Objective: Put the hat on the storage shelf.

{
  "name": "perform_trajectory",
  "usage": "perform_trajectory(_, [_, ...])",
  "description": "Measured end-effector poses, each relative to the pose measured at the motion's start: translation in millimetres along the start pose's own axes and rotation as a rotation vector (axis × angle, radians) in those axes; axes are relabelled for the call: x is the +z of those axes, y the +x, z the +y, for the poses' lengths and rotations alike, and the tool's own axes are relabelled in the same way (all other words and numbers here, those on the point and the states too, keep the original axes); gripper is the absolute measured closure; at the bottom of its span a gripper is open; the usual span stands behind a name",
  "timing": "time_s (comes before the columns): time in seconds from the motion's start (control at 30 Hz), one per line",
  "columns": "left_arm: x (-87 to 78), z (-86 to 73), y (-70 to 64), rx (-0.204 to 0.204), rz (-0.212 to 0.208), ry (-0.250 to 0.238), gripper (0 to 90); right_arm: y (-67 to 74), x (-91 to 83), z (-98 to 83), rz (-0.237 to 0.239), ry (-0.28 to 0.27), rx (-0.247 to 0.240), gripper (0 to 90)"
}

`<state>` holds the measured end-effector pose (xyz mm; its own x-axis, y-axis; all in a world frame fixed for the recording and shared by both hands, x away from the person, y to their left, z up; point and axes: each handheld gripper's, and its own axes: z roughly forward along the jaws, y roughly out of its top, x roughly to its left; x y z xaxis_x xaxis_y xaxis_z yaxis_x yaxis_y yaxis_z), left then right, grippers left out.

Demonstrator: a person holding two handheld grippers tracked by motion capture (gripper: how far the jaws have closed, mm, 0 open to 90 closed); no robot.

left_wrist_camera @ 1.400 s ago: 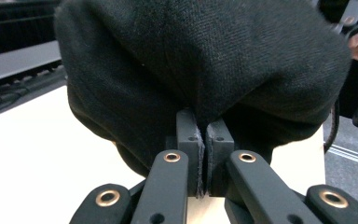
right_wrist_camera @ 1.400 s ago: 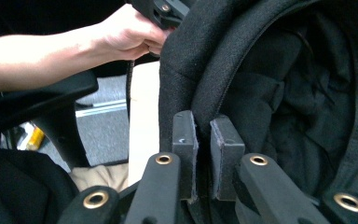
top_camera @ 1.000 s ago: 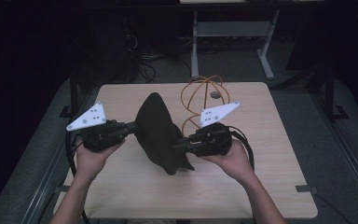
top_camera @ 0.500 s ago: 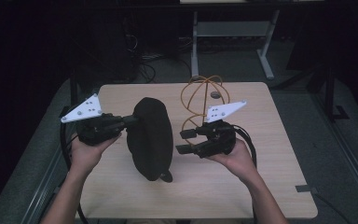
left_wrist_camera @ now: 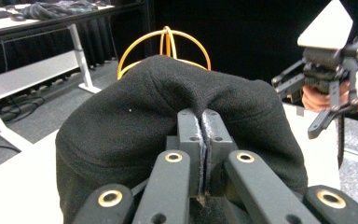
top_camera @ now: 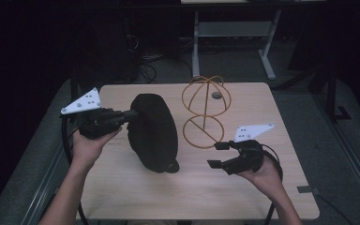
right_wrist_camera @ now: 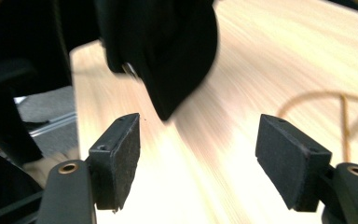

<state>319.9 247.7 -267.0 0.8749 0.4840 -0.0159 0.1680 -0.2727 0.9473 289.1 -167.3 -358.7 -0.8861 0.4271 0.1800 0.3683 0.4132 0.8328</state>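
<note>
Since a second earlier, my right gripper had let go of the black beanie, jaws just opened, empty. My left gripper pinched its edge, holding it above the table. Next, I judged, regrip the rim for the wire stand.

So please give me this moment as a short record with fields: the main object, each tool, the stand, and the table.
main object: black knit hat, hanging with its lower edge near the table
left tool: left tool shut on a fold of the hat, holding it up
right tool: right tool open, nothing between its pads; its jaws have just been opening; it is apart from the hat, low over the table
stand: orange wire stand, upright behind the hat, bare
table: light wooden table
</note>
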Motion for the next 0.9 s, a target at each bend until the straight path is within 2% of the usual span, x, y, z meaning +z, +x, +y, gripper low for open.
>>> perform_trajectory(0.17, [2.4,5.9,8.2,-0.013,0.000,0.014,88.5,-8.0,-8.4,-26.4,-0.096,0.028,0.020,29.6])
perform_trajectory(0.27, [3.4,10.0,11.3,-0.007,0.006,0.024,88.5,-11.2,-11.8,-37.1,-0.122,0.033,0.029,29.5])
perform_trajectory(0.3, [4.4,13.1,13.2,-0.006,0.004,0.028,88.6,-14.9,-13.1,-46.1,-0.146,0.053,0.048,29.4])
perform_trajectory(0.4, [6.0,19.0,14.5,0.001,0.004,0.032,88.7,-18.9,-14.8,-53.3,-0.171,0.071,0.053,29.5])
perform_trajectory(0.5, [6.5,23.5,15.3,0.009,0.002,0.035,88.8,-21.7,-17.6,-56.6,-0.174,0.062,0.062,29.6])
perform_trajectory(0.53, [7.2,27.6,16.5,0.003,-0.001,0.025,88.8,-23.8,-20.8,-58.9,-0.190,0.052,0.070,29.6])
perform_trajectory(0.73, [10.2,39.0,21.4,0.001,-0.012,0.024,88.8,-28.1,-25.3,-64.6,-0.213,0.050,0.080,29.6])
perform_trajectory(0.9, [15.8,52.0,26.9,0.010,-0.020,0.029,88.8,-33.3,-29.9,-71.5,-0.242,0.042,0.097,29.5])
